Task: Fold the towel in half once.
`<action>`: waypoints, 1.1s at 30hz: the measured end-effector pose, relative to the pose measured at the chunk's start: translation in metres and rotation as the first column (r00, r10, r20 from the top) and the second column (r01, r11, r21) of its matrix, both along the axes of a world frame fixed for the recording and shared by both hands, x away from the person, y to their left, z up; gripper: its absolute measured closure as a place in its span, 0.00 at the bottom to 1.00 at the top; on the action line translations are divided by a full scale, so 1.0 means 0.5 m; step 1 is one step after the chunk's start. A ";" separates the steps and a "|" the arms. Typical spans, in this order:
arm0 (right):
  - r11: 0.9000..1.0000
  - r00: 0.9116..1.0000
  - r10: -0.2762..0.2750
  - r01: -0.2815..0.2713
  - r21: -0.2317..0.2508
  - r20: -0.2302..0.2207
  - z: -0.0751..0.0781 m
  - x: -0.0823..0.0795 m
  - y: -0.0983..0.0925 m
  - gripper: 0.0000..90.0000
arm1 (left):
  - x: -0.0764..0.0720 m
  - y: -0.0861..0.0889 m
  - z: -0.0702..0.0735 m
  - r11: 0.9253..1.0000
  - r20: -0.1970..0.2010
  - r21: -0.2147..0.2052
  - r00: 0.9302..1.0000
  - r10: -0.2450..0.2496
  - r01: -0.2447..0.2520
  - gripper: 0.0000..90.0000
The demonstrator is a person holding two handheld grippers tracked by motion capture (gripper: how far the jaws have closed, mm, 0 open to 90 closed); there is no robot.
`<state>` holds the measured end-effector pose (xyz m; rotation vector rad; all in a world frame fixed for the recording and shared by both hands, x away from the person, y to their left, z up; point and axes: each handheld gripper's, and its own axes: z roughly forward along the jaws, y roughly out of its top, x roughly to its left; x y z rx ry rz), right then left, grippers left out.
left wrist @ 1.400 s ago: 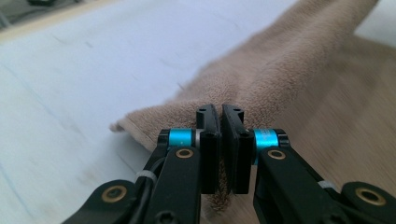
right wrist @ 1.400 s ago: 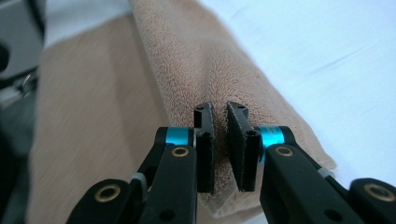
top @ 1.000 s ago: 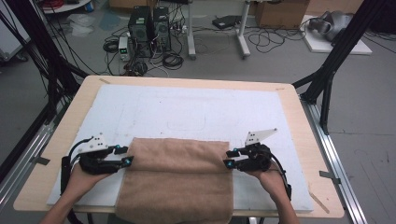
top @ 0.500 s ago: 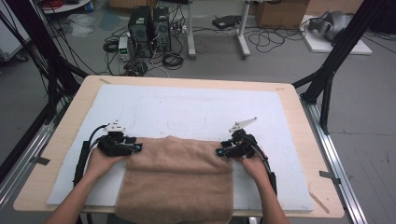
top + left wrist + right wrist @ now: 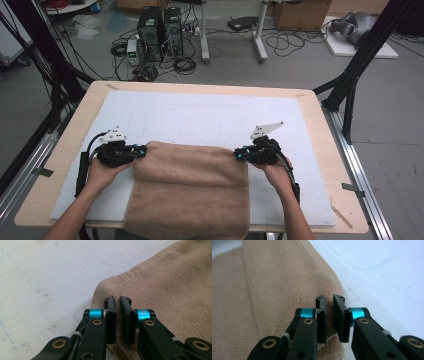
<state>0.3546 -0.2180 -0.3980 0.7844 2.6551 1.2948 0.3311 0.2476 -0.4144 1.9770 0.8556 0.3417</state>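
A: Where does your towel (image 5: 192,192) lie?

B: The tan terry towel lies on the white mat (image 5: 210,117) that covers the wooden table (image 5: 320,107), at the near middle. Its near end hangs over the near edge of the table. Its far part is doubled over, so a rounded fold runs from left to right between your two hands.

A: And your left tongs (image 5: 141,151)?

B: You hold them at the left end of that fold, pointing right. In the left gripper view the left tongs (image 5: 118,315) have just been closing, and the towel's folded corner (image 5: 105,287) sits between the pads; only a thin slit is left and the cloth bunches there. You grip the towel.

A: The right tongs (image 5: 239,155)?

B: They mirror the left, at the right end of the fold, pointing left. In the right gripper view the right tongs (image 5: 330,315) have also just been closing, and the pile of the towel's right edge rises between the pads. You grip the towel there too.

A: What lies beyond the table?

B: On the floor at the far side stand two black computer towers (image 5: 160,25) amid loose cables (image 5: 185,62), and a cardboard box (image 5: 300,12) stands at the far right.
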 end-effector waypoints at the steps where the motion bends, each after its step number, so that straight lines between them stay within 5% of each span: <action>1: 1.000 1.000 0.009 -0.009 0.002 0.012 0.008 -0.003 0.000 0.92 | -0.002 0.001 0.003 1.000 0.004 0.007 1.000 -0.005 0.005 0.92; 10: 0.997 0.998 0.061 -0.062 0.048 0.018 0.032 -0.032 -0.006 0.92 | -0.029 0.008 0.021 1.000 0.035 0.008 0.999 -0.018 0.018 0.91; 18: 0.993 0.993 0.106 -0.109 0.051 0.054 0.041 -0.101 -0.019 0.92 | -0.109 0.012 0.026 0.996 0.116 0.027 0.990 -0.083 0.080 0.89; 21: 0.987 0.988 0.146 -0.148 0.054 0.045 0.032 -0.131 -0.019 0.92 | -0.143 0.017 0.009 0.991 0.093 0.020 0.987 -0.130 0.129 0.88; 25: 0.980 0.980 0.199 -0.200 -0.017 -0.011 0.004 -0.161 -0.012 0.91 | -0.177 0.024 -0.010 0.989 0.074 0.029 0.986 -0.150 0.148 0.85; 29: 0.969 0.968 0.246 -0.246 0.012 -0.055 -0.007 -0.162 -0.006 0.82 | -0.183 0.022 -0.014 0.967 0.023 0.002 0.967 -0.254 0.254 0.84; 30: 0.969 0.967 0.247 -0.246 0.035 -0.055 -0.006 -0.158 -0.006 0.77 | -0.180 0.021 -0.010 0.967 0.026 0.011 0.966 -0.256 0.256 0.81; 33: 0.980 0.980 0.196 -0.194 0.039 -0.027 0.003 -0.141 -0.015 0.72 | -0.155 0.024 0.008 0.981 0.048 -0.004 0.979 -0.196 0.196 0.72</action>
